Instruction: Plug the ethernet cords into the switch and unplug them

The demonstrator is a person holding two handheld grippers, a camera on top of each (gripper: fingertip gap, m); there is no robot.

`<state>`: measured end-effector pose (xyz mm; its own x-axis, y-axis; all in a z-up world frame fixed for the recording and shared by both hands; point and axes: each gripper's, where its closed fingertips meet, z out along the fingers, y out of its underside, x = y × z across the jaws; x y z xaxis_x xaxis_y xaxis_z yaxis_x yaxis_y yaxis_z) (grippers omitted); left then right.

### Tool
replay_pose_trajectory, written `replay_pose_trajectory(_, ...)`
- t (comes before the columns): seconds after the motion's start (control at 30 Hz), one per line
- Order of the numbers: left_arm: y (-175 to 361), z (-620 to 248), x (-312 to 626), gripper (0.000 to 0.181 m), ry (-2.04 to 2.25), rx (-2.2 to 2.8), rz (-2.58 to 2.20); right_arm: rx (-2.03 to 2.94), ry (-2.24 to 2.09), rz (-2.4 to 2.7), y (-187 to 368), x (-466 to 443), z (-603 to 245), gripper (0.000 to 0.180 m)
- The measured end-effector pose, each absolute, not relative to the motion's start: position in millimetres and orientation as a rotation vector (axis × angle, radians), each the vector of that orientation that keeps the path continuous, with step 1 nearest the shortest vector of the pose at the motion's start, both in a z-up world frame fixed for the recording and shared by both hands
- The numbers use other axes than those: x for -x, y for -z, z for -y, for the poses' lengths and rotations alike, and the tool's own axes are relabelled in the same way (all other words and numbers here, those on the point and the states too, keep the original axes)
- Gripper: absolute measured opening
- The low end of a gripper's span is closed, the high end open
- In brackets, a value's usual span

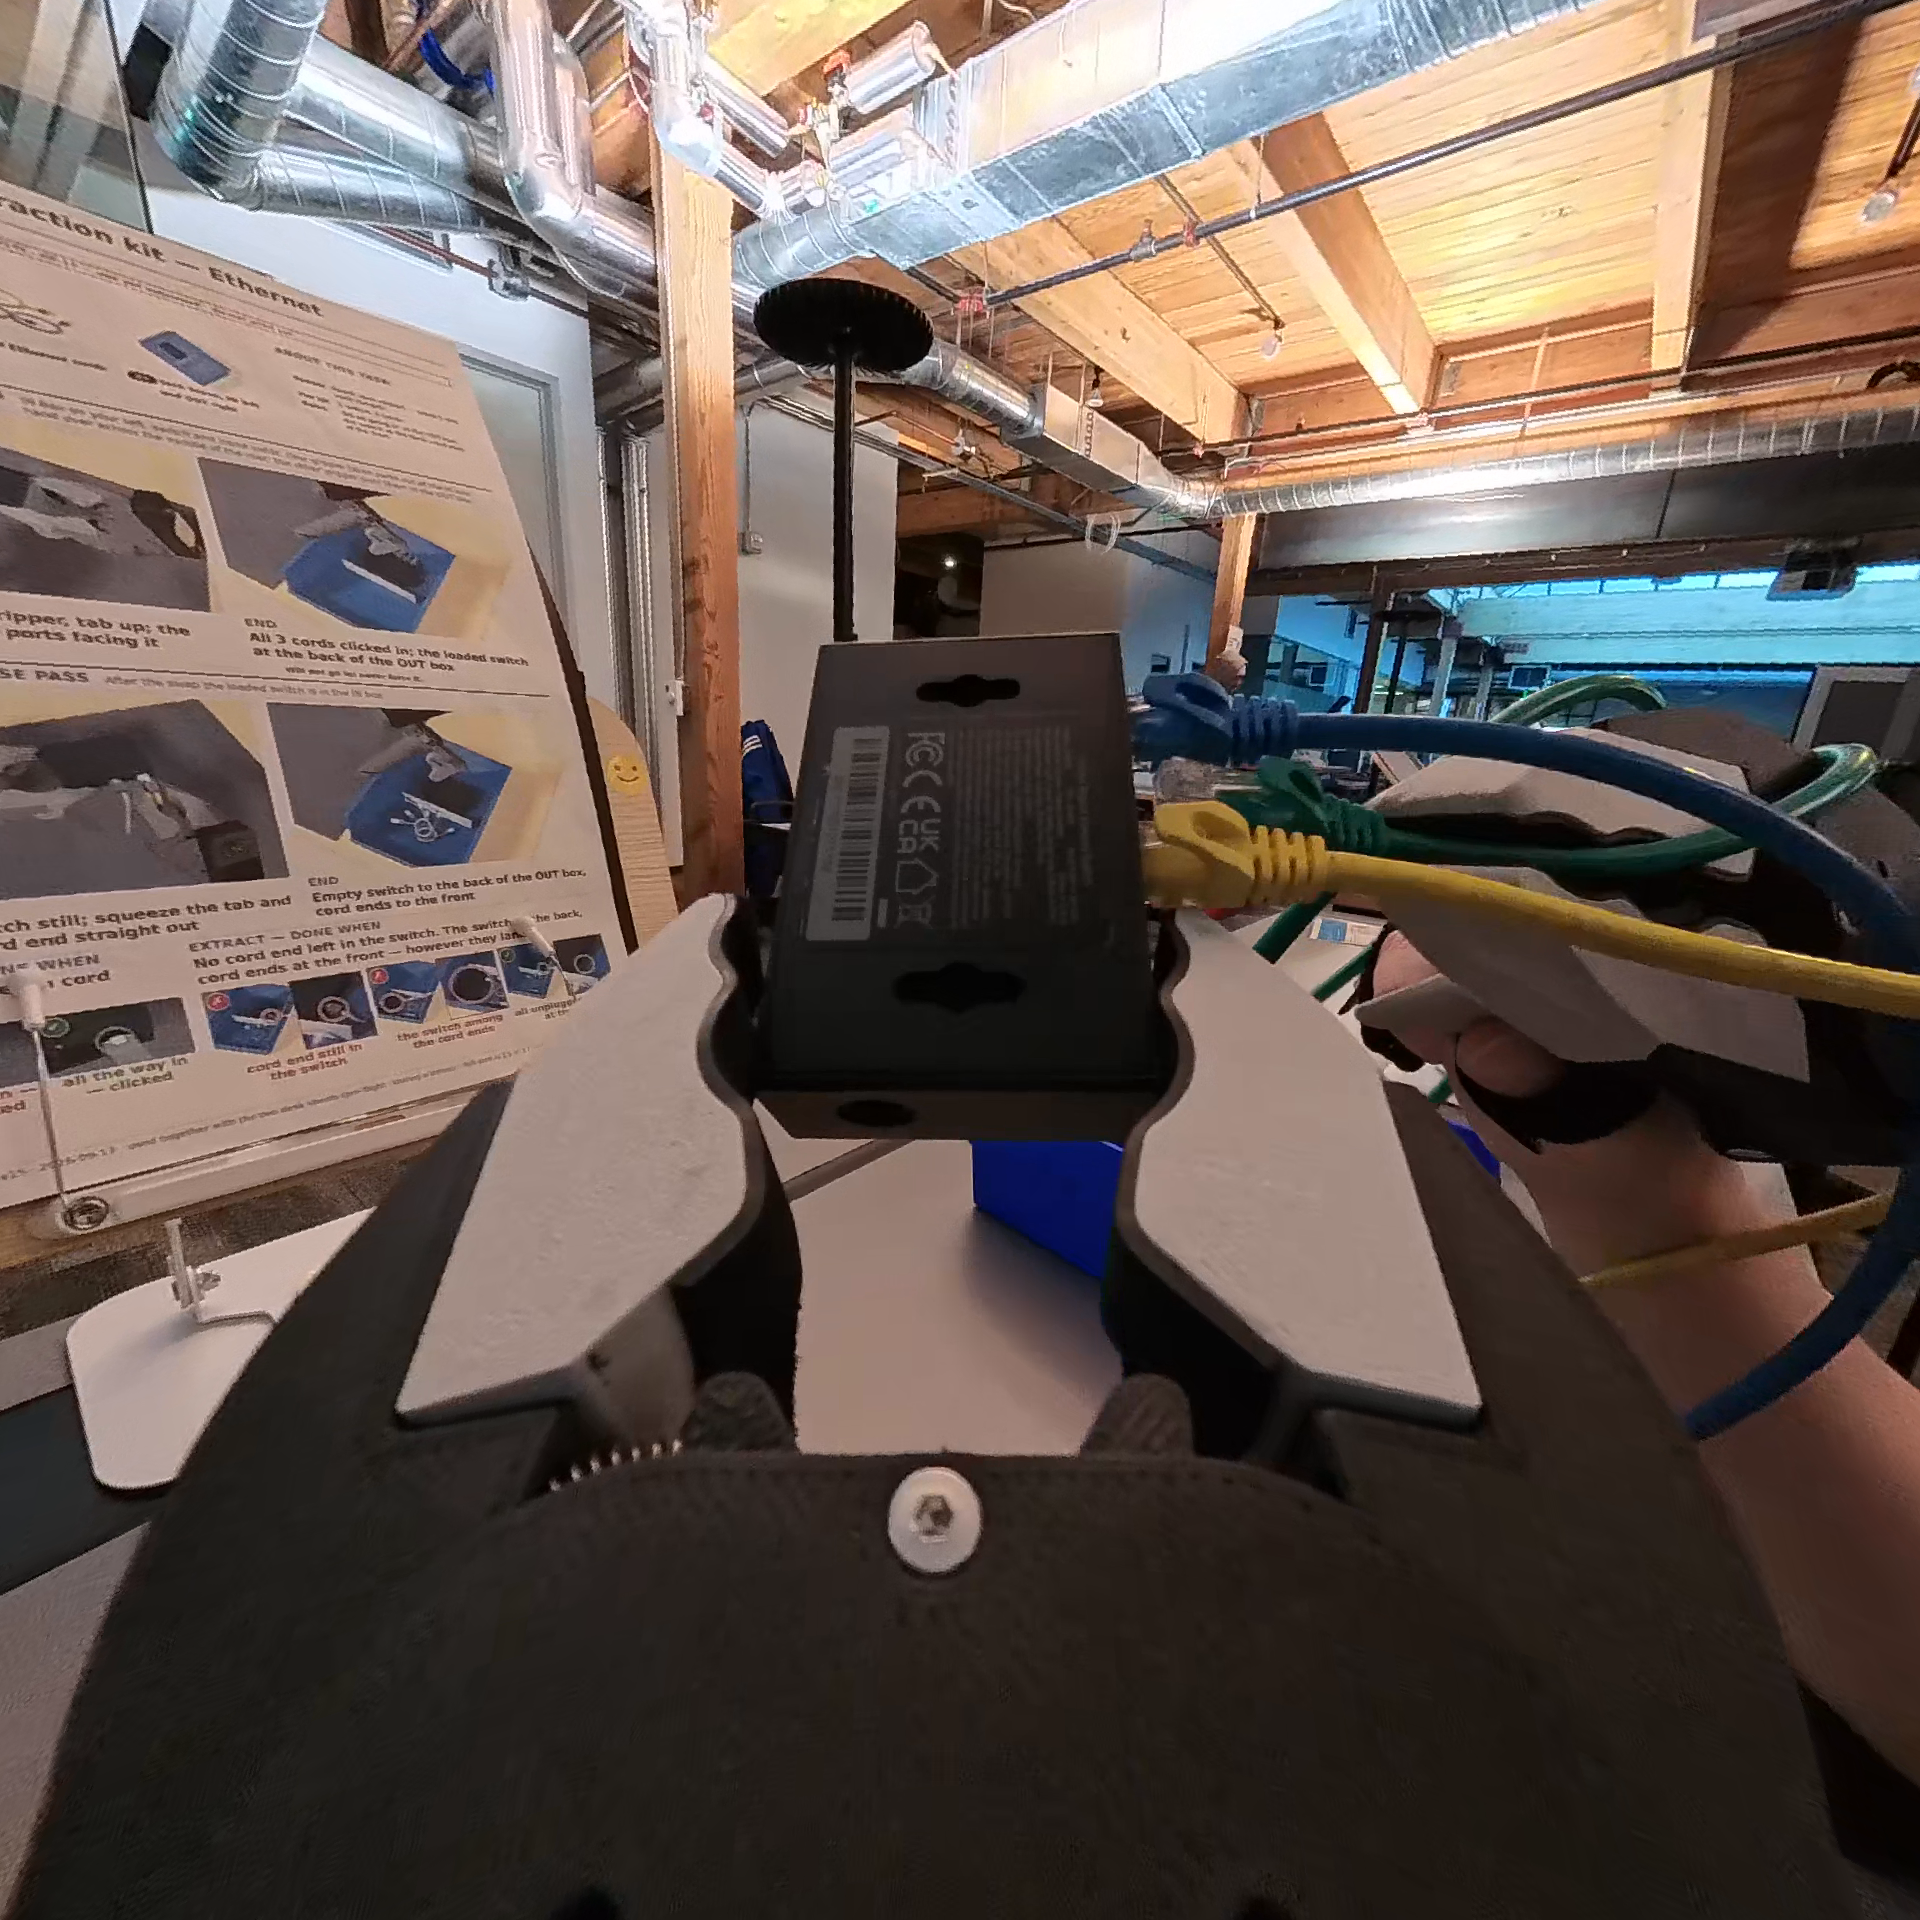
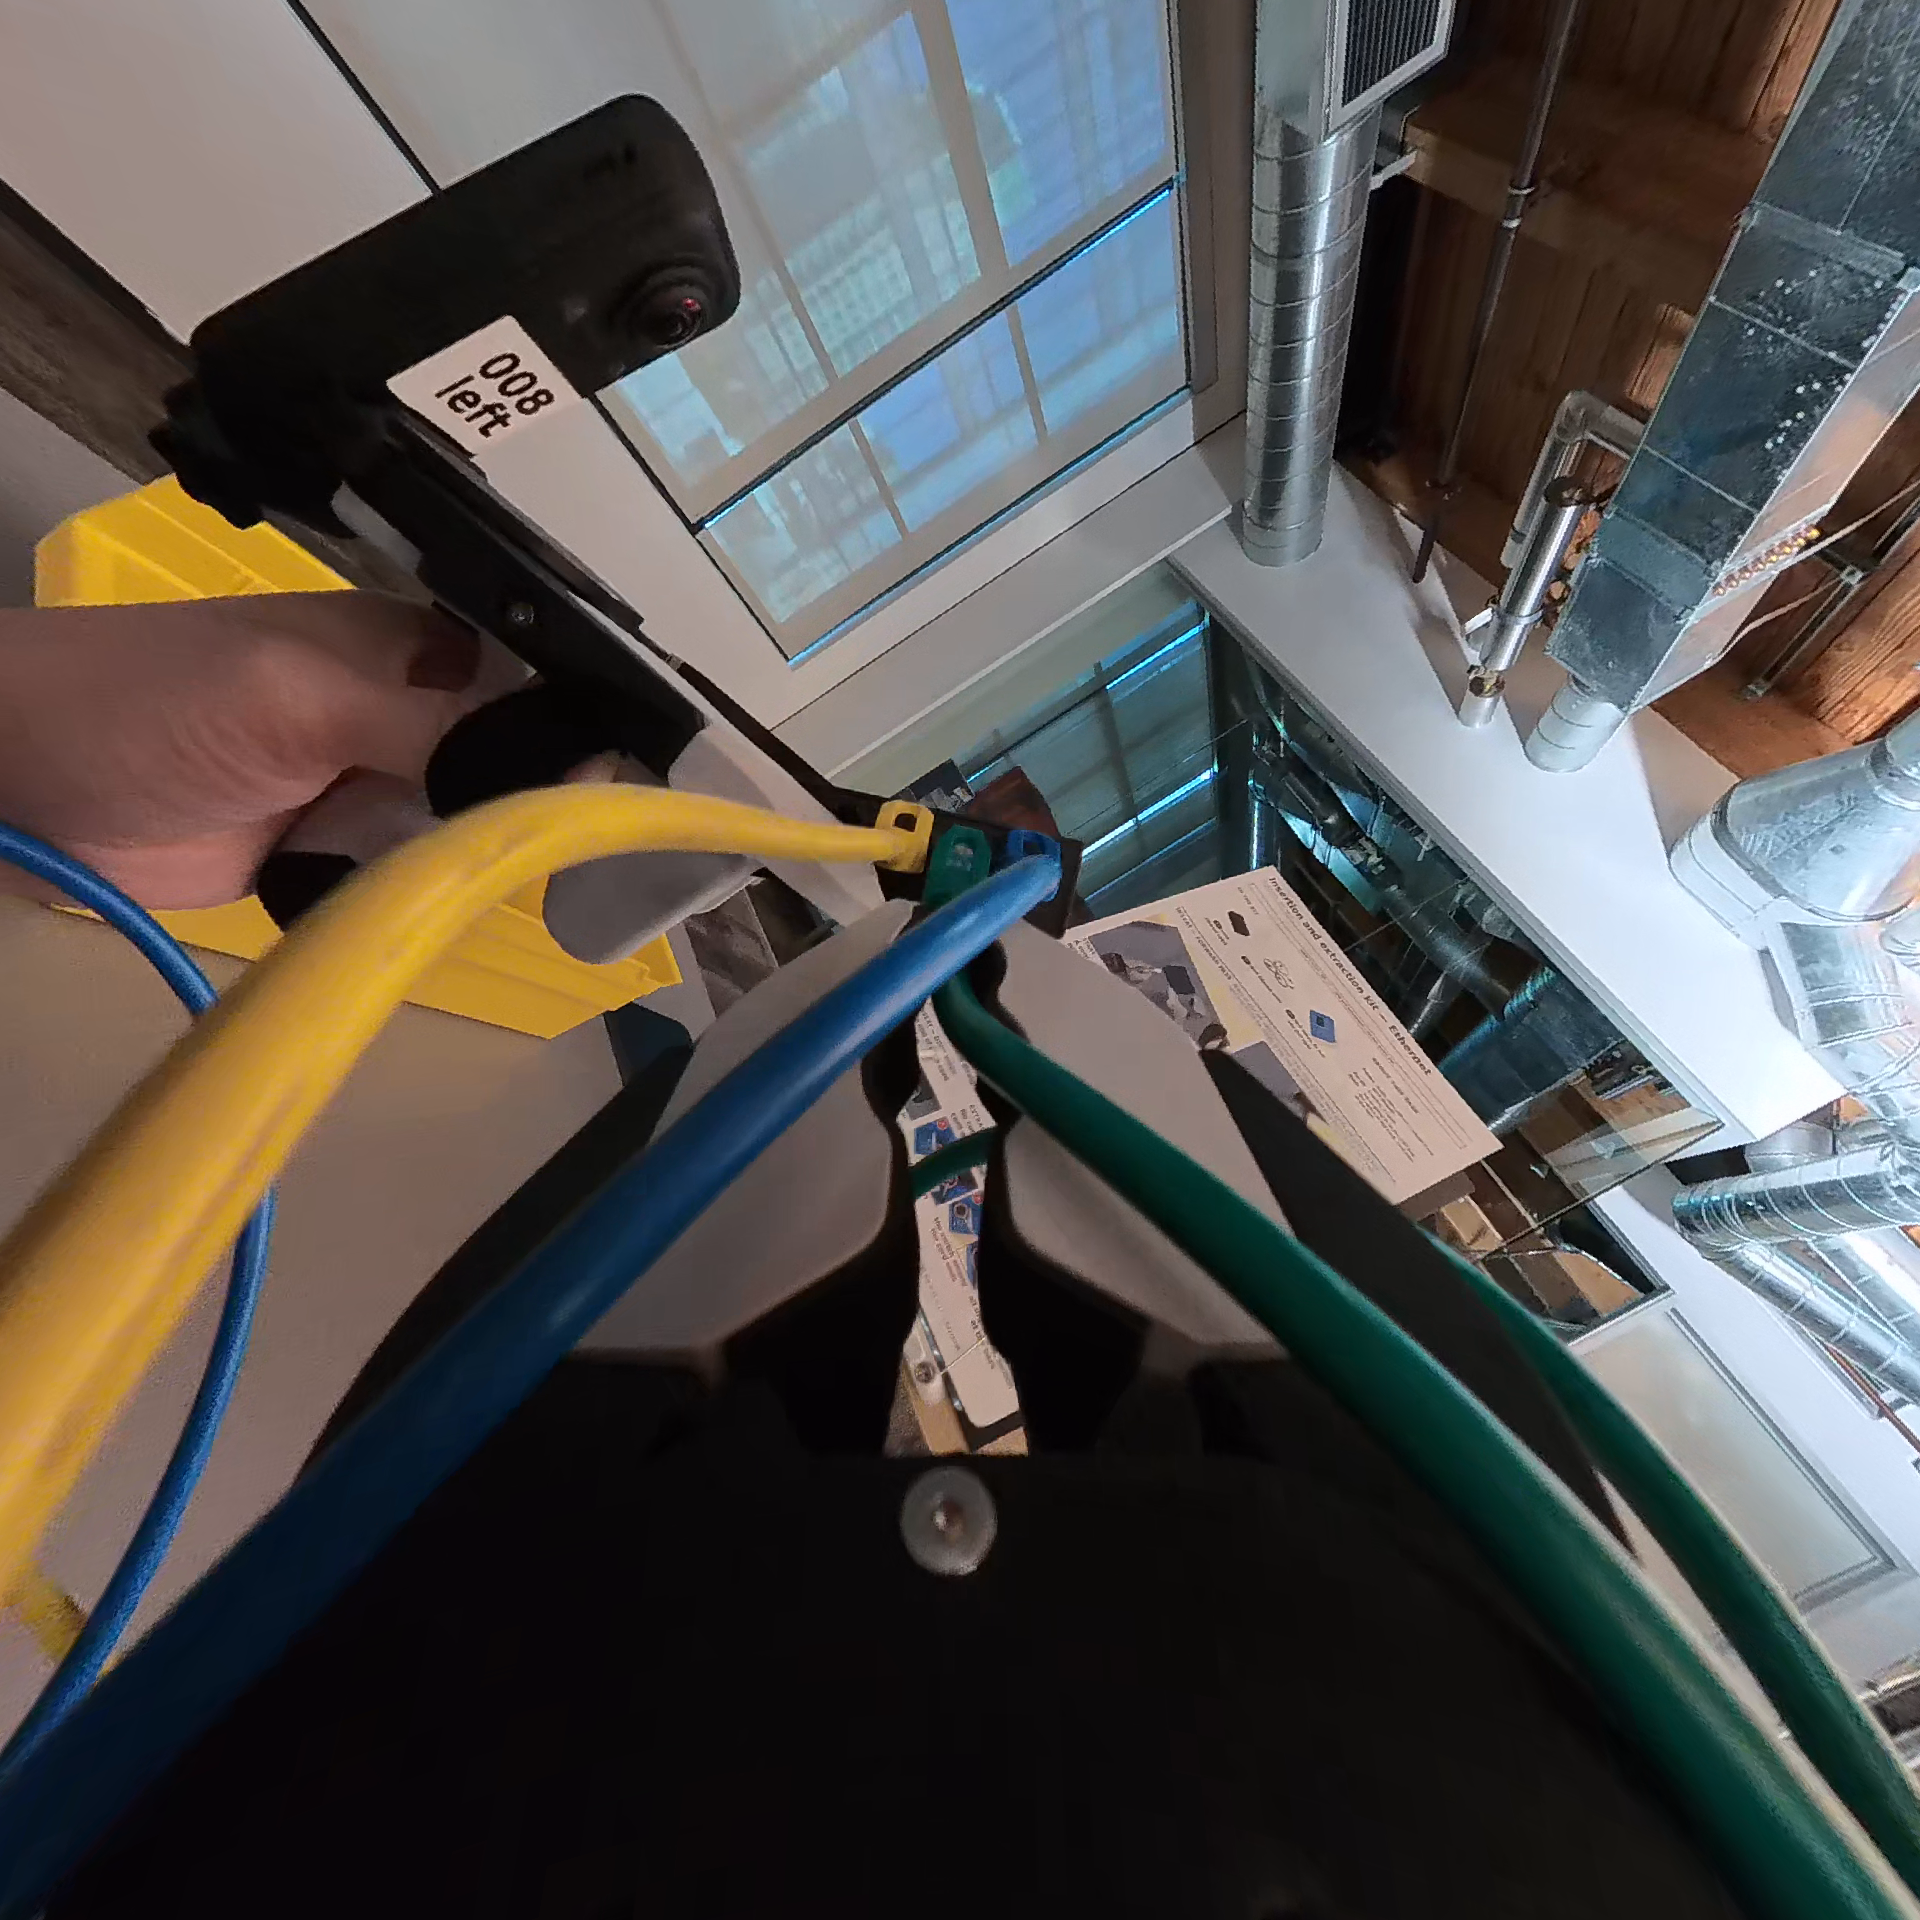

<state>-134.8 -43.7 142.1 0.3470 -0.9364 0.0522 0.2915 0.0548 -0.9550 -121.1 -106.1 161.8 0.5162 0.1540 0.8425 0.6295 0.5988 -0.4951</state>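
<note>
Switch (image 1: 961,883): black box, clamped between the fingers of the left gripper (image 1: 951,997), lifted clear of the bench, underside toward the camera. Long axis runs straight ahead along the fingers; port side faces that gripper's right.

Cords: blue cord (image 1: 1226,719), green cord (image 1: 1309,805) and yellow cord (image 1: 1236,862), all plugged side by side.

Right gripper (image 2: 951,1023): nearly closed around the green cord behind its plug; firm grip cannot be told.

Step, judged: unplugging. Next move calls for squeezing the tab and pulling straight out.
</note>
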Motion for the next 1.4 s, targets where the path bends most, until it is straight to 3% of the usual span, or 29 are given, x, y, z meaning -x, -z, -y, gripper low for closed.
replay_pose_trajectory(1.4, -136.9, 45.6, 141.8, 0.072, 0.900, 1.119, -0.811, 0.959, 0.209, 0.951, -155.1, 128.7, 96.4, 0.007)
